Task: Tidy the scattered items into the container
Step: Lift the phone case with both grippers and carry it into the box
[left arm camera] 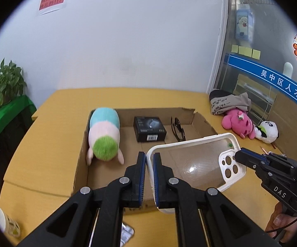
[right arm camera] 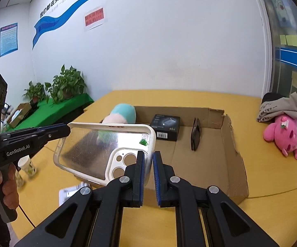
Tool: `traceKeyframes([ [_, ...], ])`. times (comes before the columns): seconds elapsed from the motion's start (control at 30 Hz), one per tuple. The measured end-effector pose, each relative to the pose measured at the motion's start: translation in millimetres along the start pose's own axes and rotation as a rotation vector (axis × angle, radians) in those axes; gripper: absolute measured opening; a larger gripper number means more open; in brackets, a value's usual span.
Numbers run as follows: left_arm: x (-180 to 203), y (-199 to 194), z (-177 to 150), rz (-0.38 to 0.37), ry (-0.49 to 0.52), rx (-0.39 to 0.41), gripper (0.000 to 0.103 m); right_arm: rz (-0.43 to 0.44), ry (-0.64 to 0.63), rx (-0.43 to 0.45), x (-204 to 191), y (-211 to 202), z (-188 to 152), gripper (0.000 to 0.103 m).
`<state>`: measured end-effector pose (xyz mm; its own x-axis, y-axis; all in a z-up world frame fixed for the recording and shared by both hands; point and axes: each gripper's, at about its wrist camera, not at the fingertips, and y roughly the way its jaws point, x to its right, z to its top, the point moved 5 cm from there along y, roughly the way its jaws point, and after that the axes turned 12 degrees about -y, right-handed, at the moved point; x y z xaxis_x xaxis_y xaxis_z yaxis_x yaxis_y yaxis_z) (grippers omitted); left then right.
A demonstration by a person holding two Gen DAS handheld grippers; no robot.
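A clear phone case [left arm camera: 197,162] with a white rim hangs in the air over the open cardboard box [left arm camera: 204,123], held at both ends. My left gripper [left arm camera: 149,155] is shut on the rim of its plain end. My right gripper [right arm camera: 149,154] is shut on the rim at the camera-cutout end of the case [right arm camera: 99,150]. Inside the box [right arm camera: 230,135] lie a pastel plush toy [left arm camera: 104,131], a small black carton [left arm camera: 149,128] and dark sunglasses [left arm camera: 178,128].
On the yellow table right of the box lie a pink plush [left arm camera: 238,123], a white panda plush [left arm camera: 267,130] and a grey cloth [left arm camera: 226,101]. A paper cup [left arm camera: 4,220] and a foil pack [left arm camera: 128,232] sit near the front. Potted plants [right arm camera: 66,86] stand at left.
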<state>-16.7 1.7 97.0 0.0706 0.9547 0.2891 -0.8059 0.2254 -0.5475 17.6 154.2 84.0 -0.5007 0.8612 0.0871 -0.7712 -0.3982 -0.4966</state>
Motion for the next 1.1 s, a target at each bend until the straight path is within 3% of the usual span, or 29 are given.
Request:
traceKeyframes([
  [0.2, -13, 12, 29, 0.038, 0.042, 0.005, 0.006, 0.024, 0.021, 0.006, -2, 29, 21, 0.009],
  [0.37, -38, 34, 37, 0.066, 0.039, -0.037, 0.006, 0.074, 0.053, -0.037, -9, 69, 25, 0.010],
  [0.53, -69, 67, 26, 0.137, 0.038, -0.117, 0.006, 0.126, 0.094, -0.106, -19, 115, 14, 0.010],
  [0.67, -98, 105, 3, 0.182, 0.009, -0.236, 0.006, 0.152, 0.118, -0.177, -24, 152, -1, 0.010],
  [0.9, -114, 140, -31, 0.255, 0.053, -0.364, 0.006, 0.182, 0.138, -0.315, -29, 196, -31, 0.010],
  [1.1, -112, 147, -39, 0.316, 0.122, -0.381, 0.006, 0.201, 0.151, -0.403, -31, 217, -51, 0.010],
])
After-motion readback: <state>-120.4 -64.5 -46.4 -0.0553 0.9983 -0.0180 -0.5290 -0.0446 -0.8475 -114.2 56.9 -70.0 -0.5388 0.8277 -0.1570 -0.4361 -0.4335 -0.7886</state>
